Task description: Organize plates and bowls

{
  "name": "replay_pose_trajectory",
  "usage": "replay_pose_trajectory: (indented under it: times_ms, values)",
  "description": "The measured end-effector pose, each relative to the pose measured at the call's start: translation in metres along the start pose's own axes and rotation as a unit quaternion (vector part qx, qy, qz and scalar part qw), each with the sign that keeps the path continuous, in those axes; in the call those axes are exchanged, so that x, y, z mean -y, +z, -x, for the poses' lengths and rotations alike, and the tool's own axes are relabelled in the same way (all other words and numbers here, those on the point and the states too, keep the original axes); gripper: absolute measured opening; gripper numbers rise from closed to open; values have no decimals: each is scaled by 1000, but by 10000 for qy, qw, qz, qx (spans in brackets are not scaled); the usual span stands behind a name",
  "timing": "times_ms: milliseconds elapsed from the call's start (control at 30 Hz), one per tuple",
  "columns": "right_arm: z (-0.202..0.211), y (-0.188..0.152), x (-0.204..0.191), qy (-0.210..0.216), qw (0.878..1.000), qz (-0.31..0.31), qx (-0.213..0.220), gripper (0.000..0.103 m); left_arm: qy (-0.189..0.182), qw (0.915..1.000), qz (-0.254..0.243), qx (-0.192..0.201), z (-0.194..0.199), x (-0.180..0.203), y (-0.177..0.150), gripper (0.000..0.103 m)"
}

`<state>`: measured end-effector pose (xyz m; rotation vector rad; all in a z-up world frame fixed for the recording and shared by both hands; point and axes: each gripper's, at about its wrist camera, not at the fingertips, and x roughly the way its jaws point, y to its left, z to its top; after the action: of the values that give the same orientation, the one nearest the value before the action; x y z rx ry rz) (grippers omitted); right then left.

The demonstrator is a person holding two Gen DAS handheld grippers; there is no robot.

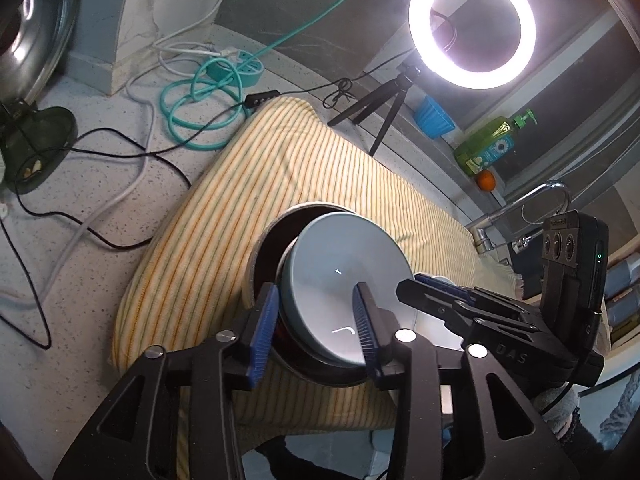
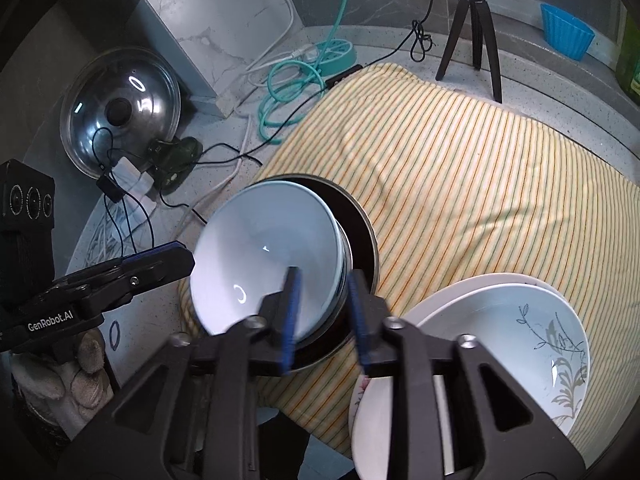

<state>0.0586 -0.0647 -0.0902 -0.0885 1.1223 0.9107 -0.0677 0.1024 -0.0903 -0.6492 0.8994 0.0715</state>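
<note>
A pale blue bowl (image 1: 344,276) (image 2: 264,256) sits tilted inside a dark metal bowl (image 1: 264,248) (image 2: 360,232) on the striped cloth. My left gripper (image 1: 316,328) is open, its fingers straddling the near rims of both bowls. My right gripper (image 2: 324,308) is open too, straddling the opposite rims; it also shows in the left wrist view (image 1: 436,292). The left gripper shows at the left of the right wrist view (image 2: 160,260). A stack of white plates, the top one with a leaf pattern (image 2: 520,348), lies at the lower right.
The yellow striped cloth (image 1: 280,168) (image 2: 460,184) covers the speckled counter (image 1: 100,220). Cables and a teal power strip (image 1: 236,64) lie behind it. A ring light on a tripod (image 1: 472,24), a soap bottle (image 1: 488,140), a tap (image 1: 520,208) and a pot lid (image 2: 120,108) stand around.
</note>
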Motion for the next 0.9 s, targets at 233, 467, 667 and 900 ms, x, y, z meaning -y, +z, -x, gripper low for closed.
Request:
replay_pose_trajectory:
  times_ms: [233, 467, 667, 900]
  values:
    - [12, 1, 21, 53, 9991, -380, 184, 61, 79, 9997, 156, 154, 8, -14, 3, 40]
    - [5, -5, 61, 261, 9931, -1143, 55, 61, 246, 9985, 448, 193, 5, -35, 1, 40]
    - [-4, -10, 70, 489, 9891, -1383, -110, 60, 208, 9971, 727, 71, -4, -47, -1, 40]
    - [-3, -9, 71, 541, 9884, -1413, -86, 43, 130, 9973, 726, -8, -9, -47, -3, 37]
